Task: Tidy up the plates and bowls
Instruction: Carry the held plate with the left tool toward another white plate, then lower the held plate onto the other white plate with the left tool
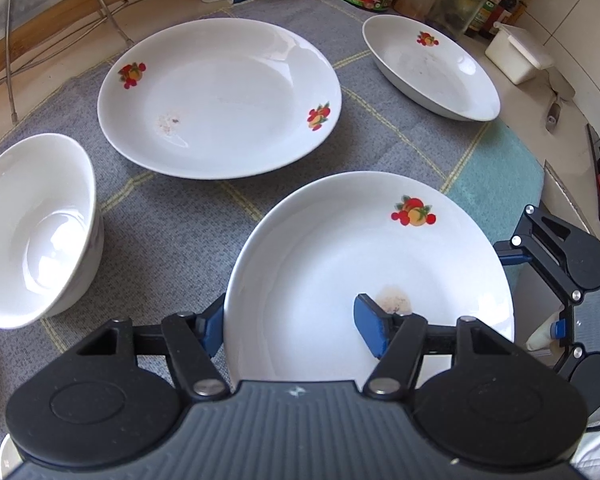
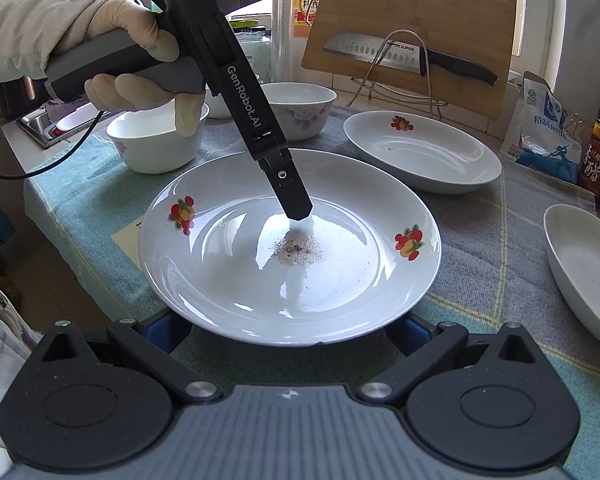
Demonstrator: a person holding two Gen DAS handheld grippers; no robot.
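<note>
**Clerk:** Porcelain, item one: near plate (image 1: 380, 248), white with fruit decals, lower right of the left wrist view, on the checked cloth (image 1: 160, 240) that covers the table. There is a brown stain (image 2: 298, 248) in its well.

**Checker:** Grip status?

**Clerk:** Left gripper (image 1: 292, 328): fingers spread and straddling the rim, one blue pad (image 1: 374, 330) inside the well, the other (image 1: 210, 328) outside it, with a gap showing. They are not clamped. Right gripper (image 2: 288, 332): fingers parted wide, low at the plate's near edge in the right wrist view, and also not closed on it.

**Checker:** Neighbouring stock?

**Clerk:** Far plate (image 1: 220, 100), centre top. Deep dish (image 1: 432, 68), upper right. Bowl (image 1: 40, 232), left edge, close to the near plate.

**Checker:** Hazards, as judged?

**Clerk:**
- Glazed rim against a smooth pad: if the fingers close shallow, the plate may slip or tip out on lifting.
- The inner finger presses by the stain, so it could lever the far edge up and skid the plate across the cloth.
- Two grippers on one plate: uneven pulls could twist it loose.
- A swing left risks knocking the bowl, and china on china chips.
- Stacking it off-centre on the far plate would leave it rocking.

**Checker:** Is the plate lifted or resting?

**Clerk:** I cannot tell.
</note>
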